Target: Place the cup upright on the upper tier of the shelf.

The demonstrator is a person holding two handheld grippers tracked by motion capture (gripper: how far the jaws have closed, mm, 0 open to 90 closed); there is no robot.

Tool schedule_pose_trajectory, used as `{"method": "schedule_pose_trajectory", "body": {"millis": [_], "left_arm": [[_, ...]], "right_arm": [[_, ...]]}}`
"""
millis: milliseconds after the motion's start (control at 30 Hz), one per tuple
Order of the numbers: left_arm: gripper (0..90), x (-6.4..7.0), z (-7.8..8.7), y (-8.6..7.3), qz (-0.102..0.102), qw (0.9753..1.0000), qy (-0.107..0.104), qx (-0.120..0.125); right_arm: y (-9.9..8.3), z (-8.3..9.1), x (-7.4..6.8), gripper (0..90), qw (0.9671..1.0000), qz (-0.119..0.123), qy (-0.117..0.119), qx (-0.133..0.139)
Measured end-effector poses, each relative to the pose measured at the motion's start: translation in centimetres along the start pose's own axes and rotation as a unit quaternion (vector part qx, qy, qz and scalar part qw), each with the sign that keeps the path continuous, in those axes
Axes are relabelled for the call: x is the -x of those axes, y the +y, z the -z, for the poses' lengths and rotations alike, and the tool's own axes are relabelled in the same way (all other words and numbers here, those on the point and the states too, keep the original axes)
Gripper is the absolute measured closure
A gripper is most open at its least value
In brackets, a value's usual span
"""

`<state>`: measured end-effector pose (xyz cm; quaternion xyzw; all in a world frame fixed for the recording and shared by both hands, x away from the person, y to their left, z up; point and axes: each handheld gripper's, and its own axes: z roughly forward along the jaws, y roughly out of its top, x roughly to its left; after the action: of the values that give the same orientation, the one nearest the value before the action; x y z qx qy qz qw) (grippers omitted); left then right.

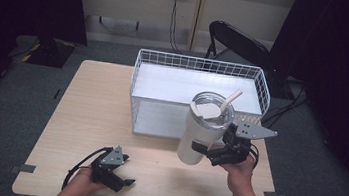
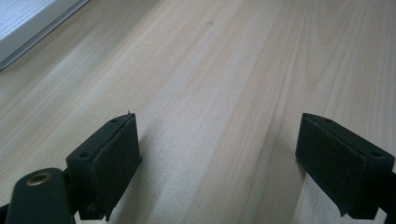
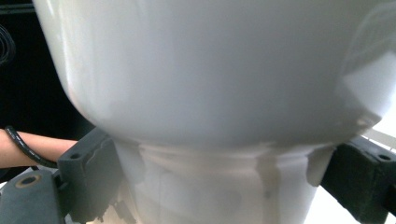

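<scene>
A white tumbler (image 1: 202, 131) with a clear lid and a cream straw (image 1: 233, 99) hangs tilted above the table's right part, in front of the wire basket's (image 1: 137, 73) right end. My right gripper (image 1: 204, 152) is shut on its narrow lower part. In the right gripper view the tumbler (image 3: 210, 70) looms close, its base pinched inside the right gripper (image 3: 219, 182). My left gripper (image 1: 127, 170) rests low over the table's front left, open. The left gripper view shows that gripper (image 2: 217, 158) with its jaws wide apart over bare wood (image 2: 210, 70).
The white wire basket with a white floor stands at the back middle of the light wooden table (image 1: 95, 108); its corner (image 2: 28, 23) shows in the left gripper view. A black folding chair (image 1: 239, 43) stands behind the table. Dark curtains flank both sides.
</scene>
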<state>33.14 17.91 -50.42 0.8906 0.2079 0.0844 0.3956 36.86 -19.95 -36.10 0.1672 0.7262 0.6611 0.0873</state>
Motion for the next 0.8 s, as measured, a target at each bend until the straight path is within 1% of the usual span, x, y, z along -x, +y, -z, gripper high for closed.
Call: {"method": "schedule_pose_trajectory", "body": {"millis": [500,567,767,800], "left_arm": [[13.0,0.0,0.0,0.0,0.0,1.0,0.0,0.0],[13.0,0.0,0.0,0.0,0.0,1.0,0.0,0.0],[13.0,0.0,0.0,0.0,0.002,1.0,-0.001,0.002],[13.0,0.0,0.0,0.0,0.0,1.0,-0.001,0.0]], "right_arm": [[2.4,0.4,1.0,9.6,0.9999,-0.002,-0.011,0.007],[2.8,0.5,1.1,9.6,0.9998,-0.006,-0.012,0.013],[3.7,0.7,1.3,9.6,0.9998,-0.003,-0.018,0.012],[3.9,0.7,1.4,9.6,0.9998,-0.003,-0.017,0.011]]}}
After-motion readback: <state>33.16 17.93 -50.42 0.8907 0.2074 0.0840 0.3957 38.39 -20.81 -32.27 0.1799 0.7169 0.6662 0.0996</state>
